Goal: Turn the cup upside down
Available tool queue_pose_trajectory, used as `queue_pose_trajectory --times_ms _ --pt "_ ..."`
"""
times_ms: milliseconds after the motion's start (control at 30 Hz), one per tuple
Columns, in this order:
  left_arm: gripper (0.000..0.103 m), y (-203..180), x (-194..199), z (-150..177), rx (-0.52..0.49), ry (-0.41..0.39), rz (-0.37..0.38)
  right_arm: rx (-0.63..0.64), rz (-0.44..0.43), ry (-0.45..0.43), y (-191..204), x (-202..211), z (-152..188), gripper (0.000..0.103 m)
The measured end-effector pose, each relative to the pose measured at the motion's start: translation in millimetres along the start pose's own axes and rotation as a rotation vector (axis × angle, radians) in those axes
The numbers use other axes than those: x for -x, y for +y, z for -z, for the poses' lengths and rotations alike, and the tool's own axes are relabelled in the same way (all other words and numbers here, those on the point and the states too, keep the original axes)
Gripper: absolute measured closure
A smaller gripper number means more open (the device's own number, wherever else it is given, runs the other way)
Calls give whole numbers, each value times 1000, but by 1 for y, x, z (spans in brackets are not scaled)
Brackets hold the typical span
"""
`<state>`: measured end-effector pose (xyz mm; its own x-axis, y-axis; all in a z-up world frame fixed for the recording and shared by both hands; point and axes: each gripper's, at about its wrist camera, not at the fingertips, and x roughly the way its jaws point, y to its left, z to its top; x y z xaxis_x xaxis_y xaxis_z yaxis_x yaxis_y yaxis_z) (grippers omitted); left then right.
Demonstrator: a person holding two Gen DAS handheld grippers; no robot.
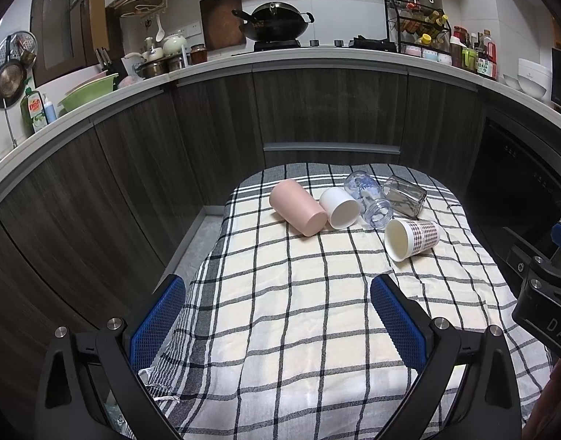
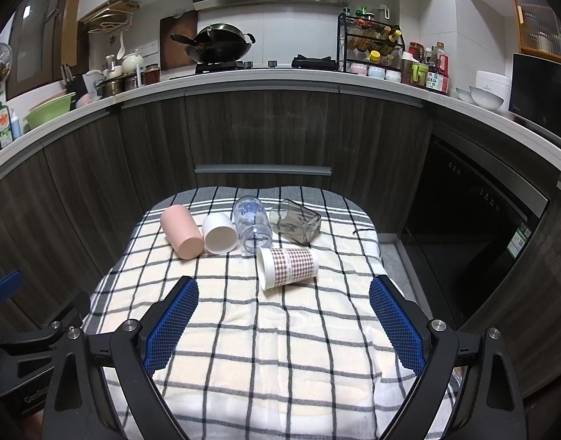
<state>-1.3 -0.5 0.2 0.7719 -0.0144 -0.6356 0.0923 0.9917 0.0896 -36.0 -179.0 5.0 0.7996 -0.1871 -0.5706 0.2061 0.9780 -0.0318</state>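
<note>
Several cups lie on their sides at the far end of a checked cloth (image 1: pixel 280 330) (image 2: pixel 280 348): a pink cup (image 1: pixel 298 207) (image 2: pixel 181 233), a white cup (image 1: pixel 339 208) (image 2: pixel 219 234), a clear printed glass (image 1: pixel 368 198) (image 2: pixel 251 227), a smoky square glass (image 1: pixel 405 196) (image 2: pixel 295 222) and a plaid paper cup (image 1: pixel 412 238) (image 2: pixel 287 267) nearest to me. My left gripper (image 1: pixel 278 286) is open and empty, well short of the cups. My right gripper (image 2: pixel 284 289) is open and empty, its jaws wide just before the plaid cup.
Dark wood cabinets and a curved white counter stand behind the table, with a wok (image 1: pixel 276 22), a spice rack (image 1: pixel 416 25) and bowls on it. A dark oven front (image 2: pixel 482 227) is at the right. The right gripper's body (image 1: pixel 544 293) shows at the left view's right edge.
</note>
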Motion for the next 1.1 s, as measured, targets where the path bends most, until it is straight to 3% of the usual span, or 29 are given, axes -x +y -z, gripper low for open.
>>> queue_pose_trajectory --times_ms 1100 --pt "0 -1 -9 -3 -8 14 7 -19 1 10 -3 -12 1 8"
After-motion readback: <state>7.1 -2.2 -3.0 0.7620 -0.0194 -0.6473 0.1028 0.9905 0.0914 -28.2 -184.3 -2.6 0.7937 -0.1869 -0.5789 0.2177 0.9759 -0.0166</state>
